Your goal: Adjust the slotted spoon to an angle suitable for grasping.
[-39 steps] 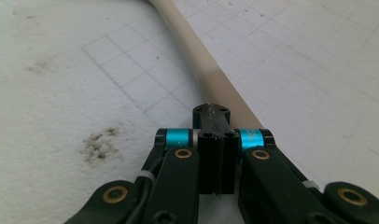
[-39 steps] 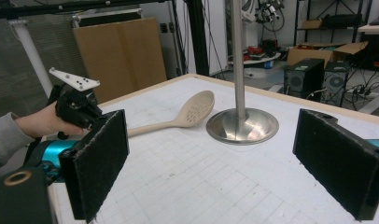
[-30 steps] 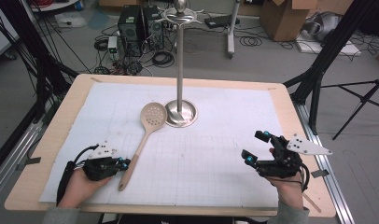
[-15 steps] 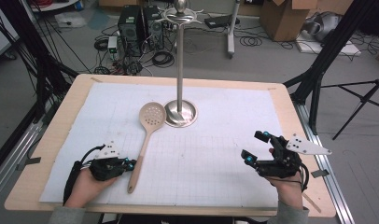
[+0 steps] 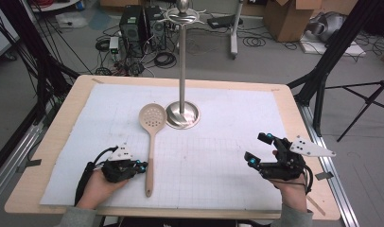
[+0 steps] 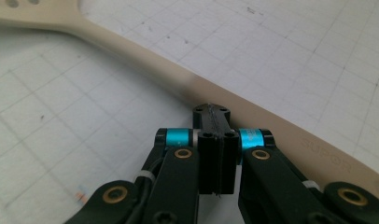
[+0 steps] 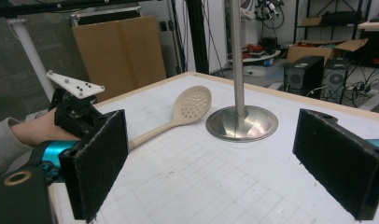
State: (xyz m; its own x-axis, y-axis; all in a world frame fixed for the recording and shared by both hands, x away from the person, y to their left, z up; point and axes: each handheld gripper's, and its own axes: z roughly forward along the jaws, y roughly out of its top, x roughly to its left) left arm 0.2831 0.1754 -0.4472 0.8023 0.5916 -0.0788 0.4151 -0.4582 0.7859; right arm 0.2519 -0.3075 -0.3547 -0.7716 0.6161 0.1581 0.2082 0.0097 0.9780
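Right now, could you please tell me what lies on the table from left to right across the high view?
Left gripper → slotted spoon → metal stand → right gripper.

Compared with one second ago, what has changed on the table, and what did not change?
The left gripper, jaws shut, moved rightward along the table and pushed the spoon handle: its lower end swung right, so the spoon now lies nearly straight up the high view instead of slanted. The gripper holds nothing. The right gripper, jaws open, and the metal stand stayed where they were.
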